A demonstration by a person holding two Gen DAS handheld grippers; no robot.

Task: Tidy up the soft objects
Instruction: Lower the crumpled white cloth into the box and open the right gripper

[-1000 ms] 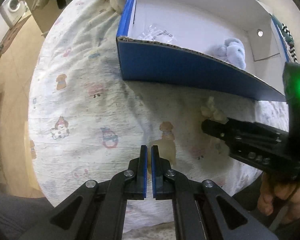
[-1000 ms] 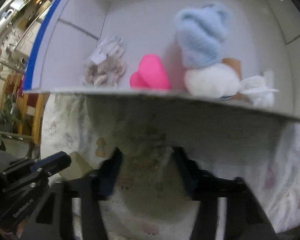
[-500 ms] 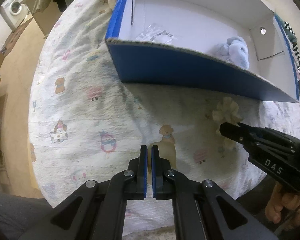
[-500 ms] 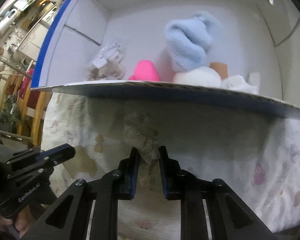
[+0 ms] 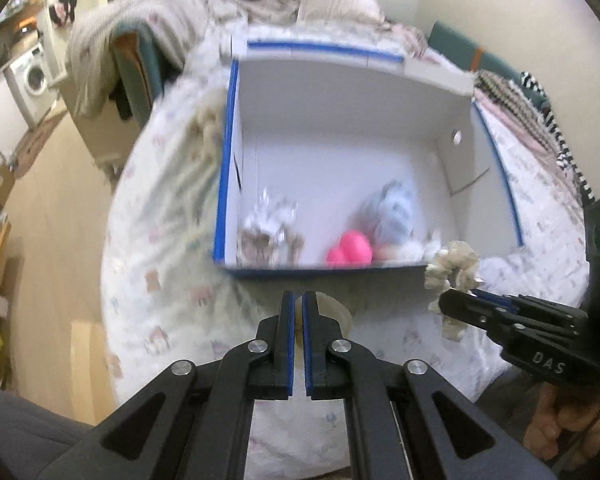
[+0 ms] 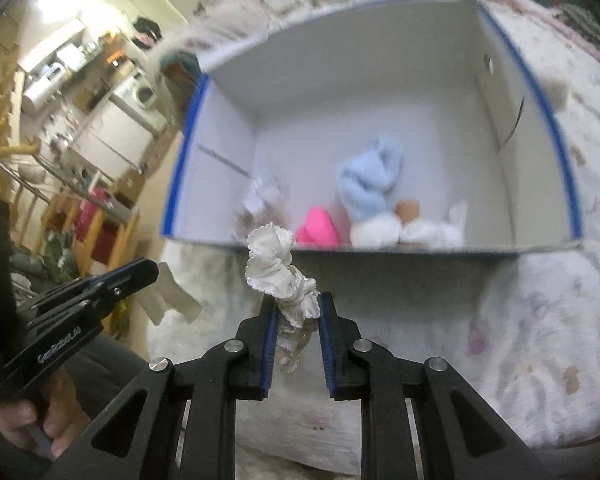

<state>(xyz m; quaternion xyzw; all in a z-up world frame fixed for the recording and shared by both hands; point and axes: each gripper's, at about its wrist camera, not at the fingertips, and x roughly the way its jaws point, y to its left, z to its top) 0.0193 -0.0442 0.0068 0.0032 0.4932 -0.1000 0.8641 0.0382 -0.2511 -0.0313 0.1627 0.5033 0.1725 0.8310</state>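
Note:
My right gripper is shut on a cream ruffled scrunchie, held in the air just before the near wall of the blue-and-white box. The scrunchie also shows in the left wrist view, with the right gripper below it. My left gripper is shut on a thin beige cloth piece, also seen in the right wrist view. Inside the box lie a light blue plush, a pink heart-shaped thing, white fluffy items and a packaged scrunchie.
The box stands on a bed with a cartoon-print sheet. Blankets and pillows lie beyond it. A striped cloth lies at the right. Wooden floor and a washing machine are at the left.
Both grippers have risen, so the views now look down into the box. The right gripper lifted the scrunchie off the sheet; the left lifted the beige piece.

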